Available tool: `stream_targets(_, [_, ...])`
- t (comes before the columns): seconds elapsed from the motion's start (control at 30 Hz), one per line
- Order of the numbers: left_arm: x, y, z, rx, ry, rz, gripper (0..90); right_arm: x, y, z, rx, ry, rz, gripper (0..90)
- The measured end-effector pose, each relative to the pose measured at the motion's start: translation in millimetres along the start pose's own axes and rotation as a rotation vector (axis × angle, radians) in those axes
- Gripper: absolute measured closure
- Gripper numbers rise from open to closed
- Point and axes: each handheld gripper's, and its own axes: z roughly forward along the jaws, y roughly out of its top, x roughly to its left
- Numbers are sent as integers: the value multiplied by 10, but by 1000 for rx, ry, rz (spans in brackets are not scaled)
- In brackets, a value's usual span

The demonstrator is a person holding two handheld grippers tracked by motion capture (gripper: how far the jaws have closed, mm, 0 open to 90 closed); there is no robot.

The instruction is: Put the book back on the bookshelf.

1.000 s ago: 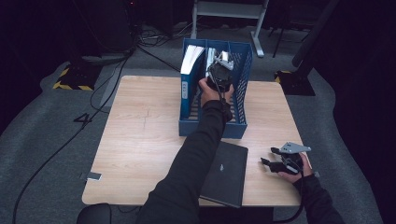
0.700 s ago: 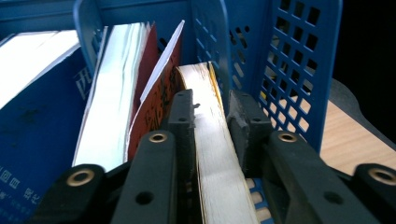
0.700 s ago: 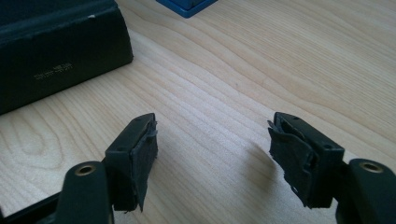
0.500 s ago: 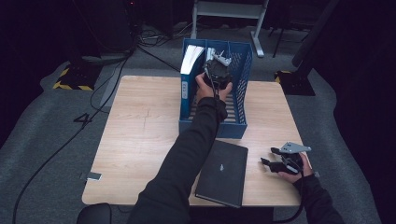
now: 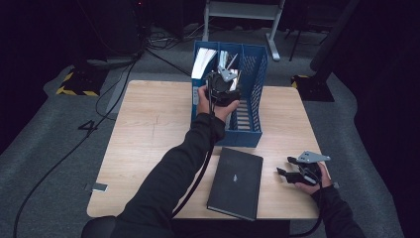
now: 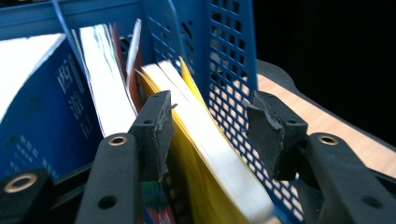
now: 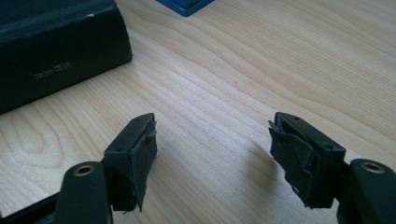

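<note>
Far left of the light wooden table is bare. Towards the middle, the left gripper is up at the blue perforated plastic file crate, person's arm stretched fwd. In the left gripper view the yellow-covered paperback book stands on edge inside the crate, leaning vs the mesh wall, w/ a blue-covered book & a white-paged book further left. Jaws have just been opening: the book plus the mesh wall sit between them, left pad beside the cover, right pad clear outside the mesh, no squeeze on anything, so about half-wide & empty.

Handling, my guess: paperback is light but floppy, glossy cover prob slippery, page block will fan if pinched at a corner. Best taken near the spine or mid top edge, both pads on the covers, not across the crate wall.

Nearer the front edge a black hardcover book lies flat; stiff, heavier, grip along a long edge overhanging the table if poss.

Far right, the right gripper rests low by the table's corner, jaws wide, nothing btwn them, just wood grain below
</note>
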Motion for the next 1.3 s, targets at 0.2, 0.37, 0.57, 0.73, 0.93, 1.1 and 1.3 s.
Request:
stream_targets(0.2, [-35,-142,-124,-3,-43,33,492,1,-1,-1,0,-1,-1,318])
stream_targets(0.37, [-39,-220,-179,1,-57,53,492,-2,-1,-1,0,0,1,316])
stream_targets(0.57, [-78,-377,-219,11,-68,100,494,0,-2,-2,-1,-1,-1,319])
stream_targets(0.73, [-93,-562,-202,25,-96,128,539,1,-2,-2,-1,-1,-2,317])
stream_targets(0.93, [-89,-763,-134,58,-129,145,597,2,-1,-3,1,-3,-3,317])
stream_targets(1.1, [-64,-877,-34,71,-149,151,660,0,-2,-2,-1,-2,-3,317])
stream_targets(1.3, [-138,-927,-10,63,-119,181,637,2,-2,-3,-1,-3,-5,318])
